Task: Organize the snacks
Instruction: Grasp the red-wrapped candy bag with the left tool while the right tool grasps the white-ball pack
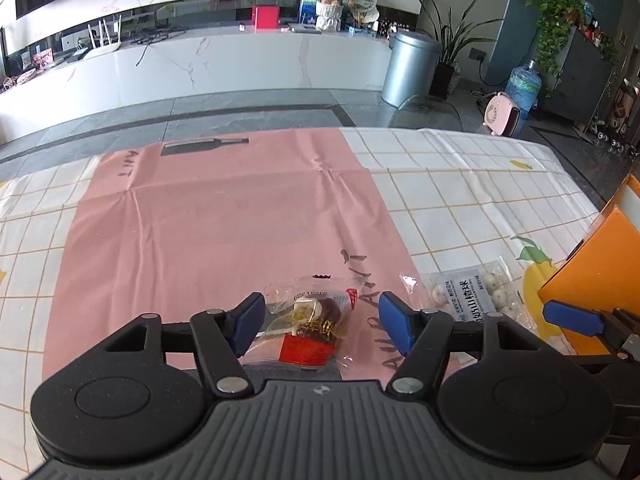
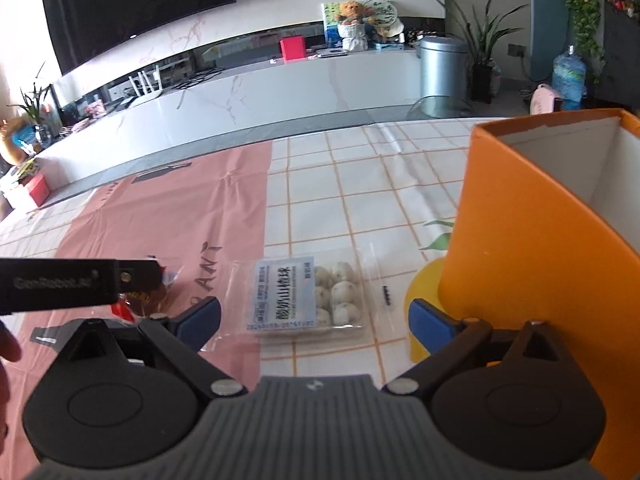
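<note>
The left gripper (image 1: pixel 322 322) stands spread around a clear-wrapped red snack (image 1: pixel 310 332) on the pink cloth (image 1: pixel 200 220), pads not pressing it. The right gripper (image 2: pixel 316 320) is spread wide around the white-ball packet (image 2: pixel 310 296), beside the orange box (image 2: pixel 532 240).

The orange box (image 2: pixel 532 240) runs off the right edge, and the left tongs (image 2: pixel 80 284) hide most of the red-labelled snack packet (image 2: pixel 160 296)
</note>
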